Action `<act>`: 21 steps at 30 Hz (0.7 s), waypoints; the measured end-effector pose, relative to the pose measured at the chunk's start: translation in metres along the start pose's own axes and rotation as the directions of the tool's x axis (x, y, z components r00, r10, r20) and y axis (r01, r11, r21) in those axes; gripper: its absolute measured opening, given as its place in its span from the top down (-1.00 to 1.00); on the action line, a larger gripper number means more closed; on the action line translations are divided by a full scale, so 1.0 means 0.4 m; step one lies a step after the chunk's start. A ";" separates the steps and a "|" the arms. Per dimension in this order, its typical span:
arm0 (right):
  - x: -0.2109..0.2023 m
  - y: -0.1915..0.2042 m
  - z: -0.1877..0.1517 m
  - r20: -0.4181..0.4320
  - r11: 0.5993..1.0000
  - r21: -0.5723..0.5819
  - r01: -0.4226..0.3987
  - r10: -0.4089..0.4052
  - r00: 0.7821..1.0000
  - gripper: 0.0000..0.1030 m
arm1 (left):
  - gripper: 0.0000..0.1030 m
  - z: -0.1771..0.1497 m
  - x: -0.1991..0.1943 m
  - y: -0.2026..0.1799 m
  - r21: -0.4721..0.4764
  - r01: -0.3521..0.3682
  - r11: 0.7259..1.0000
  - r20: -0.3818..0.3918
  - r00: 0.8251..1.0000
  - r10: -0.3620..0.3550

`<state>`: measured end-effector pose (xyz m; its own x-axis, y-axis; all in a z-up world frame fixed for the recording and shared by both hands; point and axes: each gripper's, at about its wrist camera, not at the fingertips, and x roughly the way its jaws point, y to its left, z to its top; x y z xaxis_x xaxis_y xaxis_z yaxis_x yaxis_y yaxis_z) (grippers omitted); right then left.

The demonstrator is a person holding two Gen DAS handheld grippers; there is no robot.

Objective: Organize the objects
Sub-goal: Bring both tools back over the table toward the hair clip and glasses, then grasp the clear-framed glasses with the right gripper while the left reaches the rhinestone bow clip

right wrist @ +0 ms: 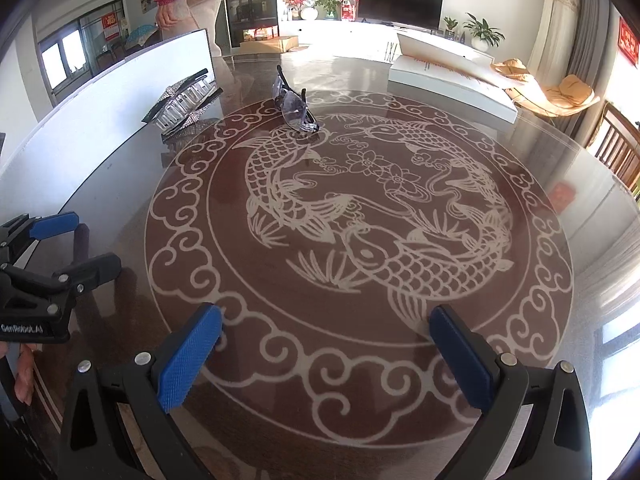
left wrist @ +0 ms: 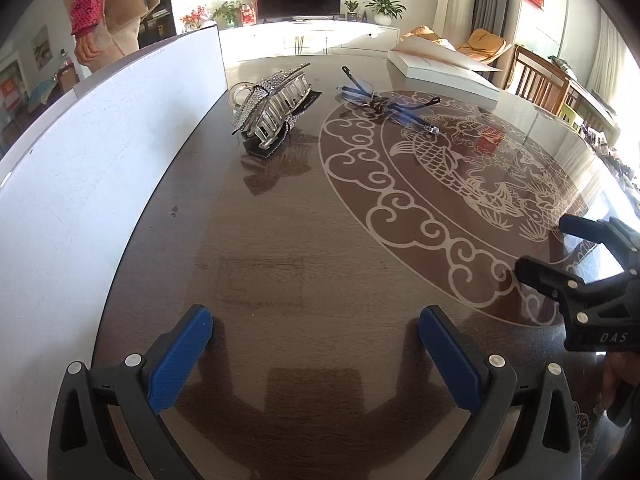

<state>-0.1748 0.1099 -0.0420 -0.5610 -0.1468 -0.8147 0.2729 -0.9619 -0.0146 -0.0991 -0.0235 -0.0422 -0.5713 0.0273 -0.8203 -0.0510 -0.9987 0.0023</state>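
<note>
1. Left gripper (left wrist: pixel 316 344) hangs low over the table (left wrist: pixel 320 240) with its blue pads spread wide and nothing between them; right gripper (right wrist: pixel 326 344) is the same, jaws apart and empty, sitting over the near rim of the koi medallion (right wrist: pixel 360 220)
2. Task stuff: the rhinestone hair claw (left wrist: pixel 268 110) sits just off the medallion's far-left edge, next to the white board (left wrist: pixel 100 168). The glasses (left wrist: pixel 384 106) lie on the medallion's far rim, one temple sticking up
3. Risks, imo: the tabletop looks glossy, so the claw could skate away if pinched off-center
4. The glasses are thin and rimless-looking, so squeezing a lens or that raised temple could bend them
5. Both grippers reaching toward the far edge could bump each other
</note>
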 end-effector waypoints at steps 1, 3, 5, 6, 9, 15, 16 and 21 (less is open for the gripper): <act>0.024 0.004 0.033 0.000 1.000 -0.005 -0.004 0.004 1.000 -1.00 | -1.00 0.000 0.000 0.000 0.000 0.000 1.000 0.000 1.000 0.000; 0.079 0.013 0.111 0.000 1.000 -0.011 -0.008 0.008 1.000 -1.00 | -1.00 0.001 0.000 0.001 0.000 0.000 1.000 0.000 1.000 0.000; 0.136 0.024 0.192 0.000 1.000 -0.012 -0.009 0.009 1.000 -1.00 | -1.00 0.001 0.000 0.001 0.000 0.000 1.000 0.000 1.000 0.000; 0.164 0.031 0.231 0.000 1.000 -0.014 -0.010 0.010 1.000 -1.00 | -1.00 0.001 0.000 0.002 0.000 0.000 1.000 0.000 1.000 0.000; 0.231 0.049 0.324 0.000 1.000 -0.026 -0.017 0.017 1.000 -1.00 | -1.00 0.002 0.001 0.003 0.000 0.000 1.000 0.000 1.000 0.000; 0.213 0.062 0.337 0.061 0.999 -0.038 -0.026 0.029 0.998 0.50 | -1.00 0.002 0.002 0.003 -0.001 0.001 1.000 0.000 1.000 -0.001; 0.201 0.061 0.321 0.060 0.998 -0.048 -0.036 0.039 0.997 0.50 | -1.00 0.003 0.003 0.003 -0.001 0.001 1.000 -0.001 1.000 -0.001; 0.094 0.010 0.169 0.060 0.997 -0.063 -0.038 0.042 0.997 0.50 | -1.00 0.006 0.002 0.002 -0.001 0.000 1.000 -0.001 1.000 0.000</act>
<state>-0.2477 0.0851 -0.0336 -0.5946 -0.2006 -0.7786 0.3429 -0.9392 -0.0199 -0.1016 -0.0239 -0.0413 -0.5704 0.0268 -0.8209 -0.0497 -0.9988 0.0020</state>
